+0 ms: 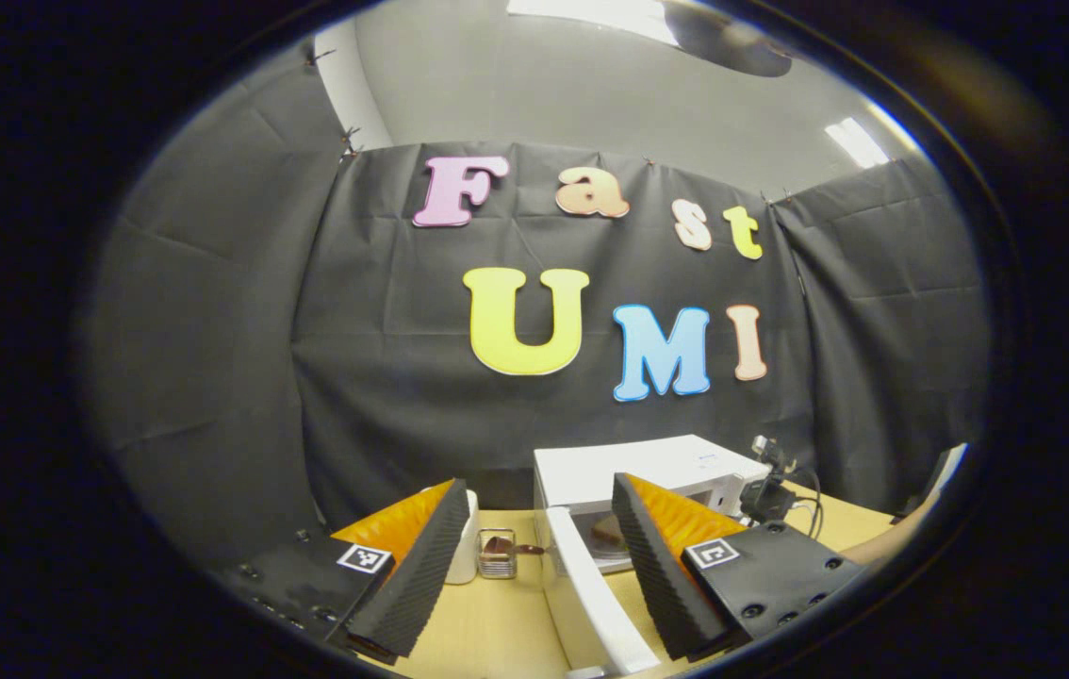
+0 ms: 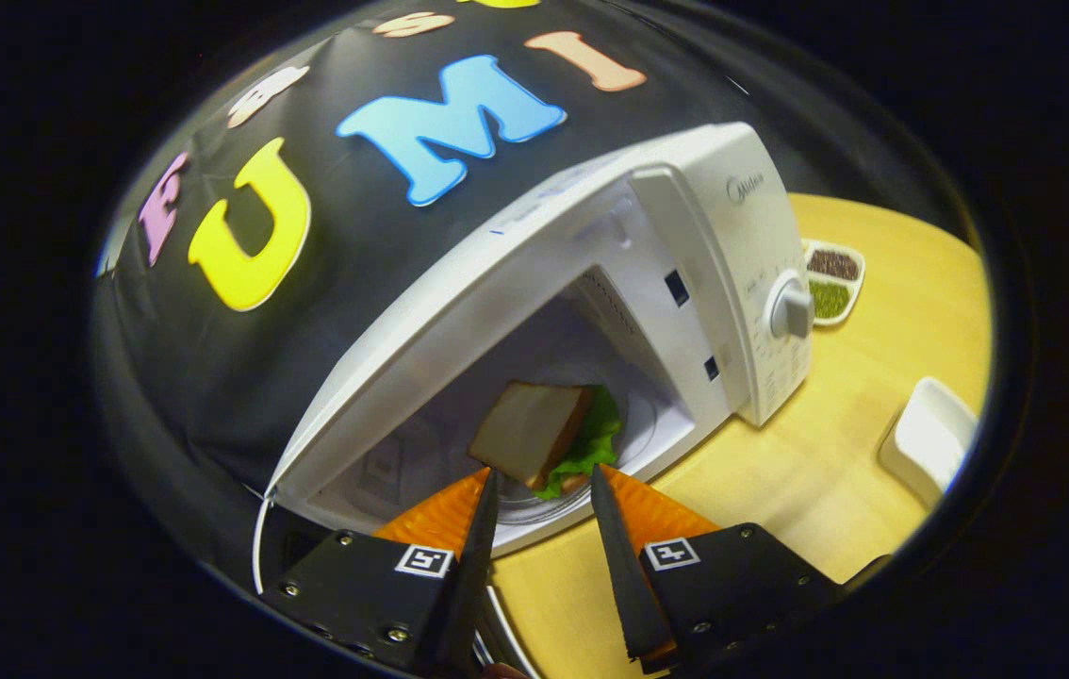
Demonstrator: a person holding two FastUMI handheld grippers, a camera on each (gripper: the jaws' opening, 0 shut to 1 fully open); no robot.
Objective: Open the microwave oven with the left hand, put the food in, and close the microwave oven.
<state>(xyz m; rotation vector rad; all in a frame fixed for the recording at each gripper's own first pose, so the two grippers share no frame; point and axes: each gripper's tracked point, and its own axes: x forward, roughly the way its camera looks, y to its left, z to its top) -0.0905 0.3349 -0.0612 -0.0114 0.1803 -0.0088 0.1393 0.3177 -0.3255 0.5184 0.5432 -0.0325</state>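
Black cloth backs the wooden table. Food placement is judged done: the sandwich lies inside the microwave, the right gripper open-jawed before it. Next, the door must be swung shut by the left gripper, also open and empty.

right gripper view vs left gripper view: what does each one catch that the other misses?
Right gripper view alone: the round white dial on the control panel, a two-part white dish of dark and green grains, a white rectangular tray, and green lettuce under the brown bread of the sandwich.

Left gripper view alone: the white oven door swung open, a small metal-rimmed container, a white cup.

Both: the white microwave oven, the sandwich inside it, the yellow wooden table.
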